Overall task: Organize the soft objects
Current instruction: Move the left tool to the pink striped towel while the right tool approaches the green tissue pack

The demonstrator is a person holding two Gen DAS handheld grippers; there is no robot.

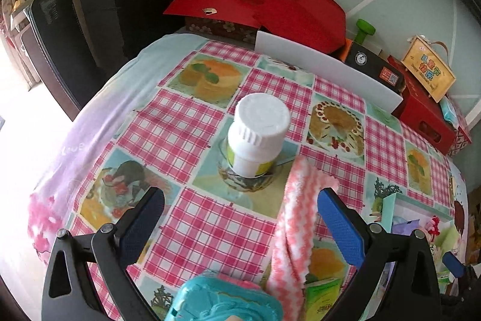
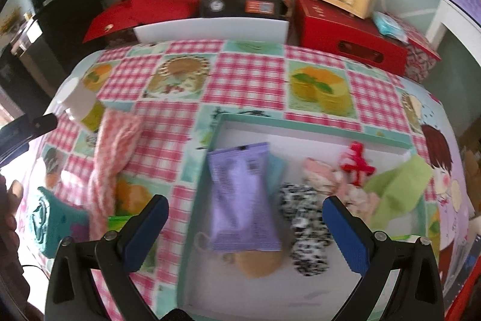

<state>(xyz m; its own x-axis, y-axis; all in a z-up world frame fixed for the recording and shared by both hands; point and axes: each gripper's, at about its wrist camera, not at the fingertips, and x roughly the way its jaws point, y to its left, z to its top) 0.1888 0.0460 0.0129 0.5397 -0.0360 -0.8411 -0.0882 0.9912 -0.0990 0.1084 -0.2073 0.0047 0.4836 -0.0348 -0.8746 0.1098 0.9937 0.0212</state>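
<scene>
Lengthwise, one pink-and-white cloth [image 1: 296, 218] lies on the checked tablecloth [image 1: 210, 224], its long axis running from the near edge toward the white bottle [image 1: 255, 131] — just beside the left gripper [image 1: 240, 218], whose jaws are spread and empty. The right gripper [image 2: 245, 227], likewise released, hangs over one teal-rimmed tray [image 2: 315, 125] holding one purple packet [image 2: 240, 200].

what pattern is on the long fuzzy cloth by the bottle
Pink and white zigzag stripes on the cloth; clearest in the left wrist view.

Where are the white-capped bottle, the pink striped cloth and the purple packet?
white-capped bottle [image 1: 258, 122], left wrist view, cap top.
pink striped cloth [image 1: 296, 218], left wrist view, mid-length.
purple packet [image 2: 240, 197], right wrist view, centre face.
</scene>
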